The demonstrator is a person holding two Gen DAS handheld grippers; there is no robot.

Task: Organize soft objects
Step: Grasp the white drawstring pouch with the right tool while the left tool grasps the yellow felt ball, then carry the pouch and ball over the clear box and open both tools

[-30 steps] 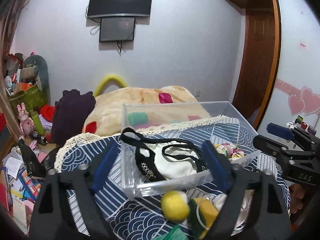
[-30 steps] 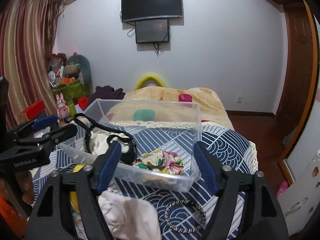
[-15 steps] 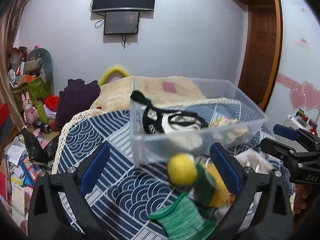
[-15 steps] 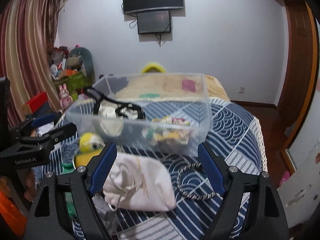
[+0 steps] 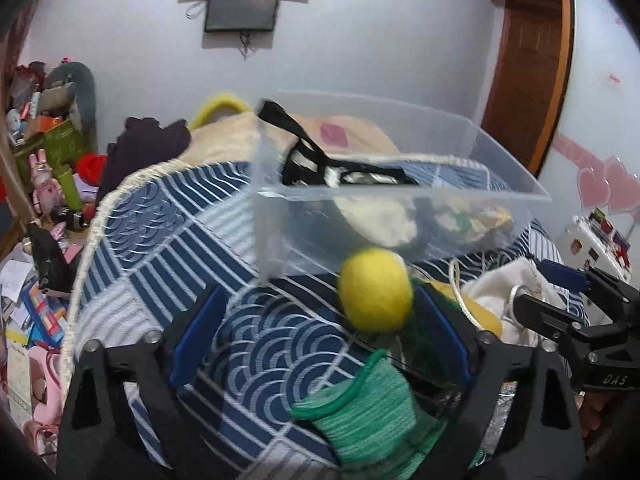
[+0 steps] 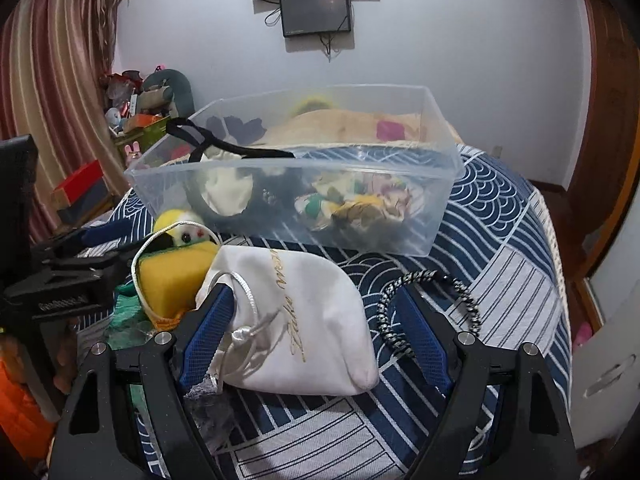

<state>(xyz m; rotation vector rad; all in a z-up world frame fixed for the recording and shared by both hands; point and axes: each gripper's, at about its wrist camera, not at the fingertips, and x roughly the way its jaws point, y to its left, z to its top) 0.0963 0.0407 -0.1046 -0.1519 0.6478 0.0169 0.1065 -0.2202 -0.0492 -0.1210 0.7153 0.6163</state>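
A clear plastic bin [image 5: 400, 196] [image 6: 304, 216] on the blue patterned bedspread holds a black-strapped cloth item and a floral scrunchie [image 6: 352, 204]. My left gripper [image 5: 320, 336] is open, low over the bedspread, with a yellow plush ball [image 5: 374, 290] and a green knit piece [image 5: 368, 412] between its fingers. My right gripper [image 6: 316, 328] is open around a white drawstring pouch [image 6: 304, 320]. A black-and-white braided band [image 6: 428, 308] lies by its right finger. A yellow sponge [image 6: 176, 276] sits left of the pouch.
The bedspread's cream fringe edge [image 5: 96, 224] drops to a cluttered floor with toys at the left. A folded quilt lies behind the bin. A wooden door [image 5: 524, 80] stands at the right. The other gripper shows at each view's side [image 5: 580, 320] [image 6: 60, 276].
Both grippers have dropped lower and closer to the bedspread. The bin now sits higher in view; the yellow ball and the white pouch have come between the open fingers.
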